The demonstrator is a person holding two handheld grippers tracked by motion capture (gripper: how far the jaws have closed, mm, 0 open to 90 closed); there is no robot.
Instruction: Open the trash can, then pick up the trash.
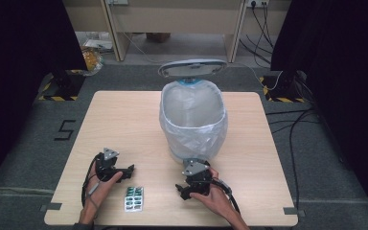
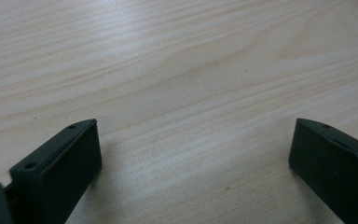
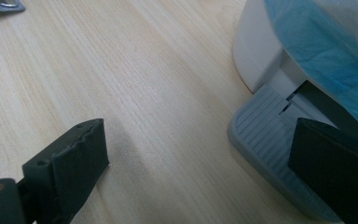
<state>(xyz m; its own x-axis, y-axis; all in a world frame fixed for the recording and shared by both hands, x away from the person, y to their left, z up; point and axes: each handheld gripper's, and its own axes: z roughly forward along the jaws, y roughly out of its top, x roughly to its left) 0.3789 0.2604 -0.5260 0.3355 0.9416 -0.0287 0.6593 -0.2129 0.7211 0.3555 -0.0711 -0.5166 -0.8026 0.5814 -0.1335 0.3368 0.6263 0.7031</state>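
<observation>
So the pill pack lies lengthwise just right of the left gripper, nearer it than the right gripper, both gaping empty.

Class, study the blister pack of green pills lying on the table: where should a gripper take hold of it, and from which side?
The blister pack lies flat on the table, so come from above and pinch across its narrow width, pads on the two long edges. The open left gripper is probably best placed, just beside it.

A black 5 is marked on the grey floor.
</observation>
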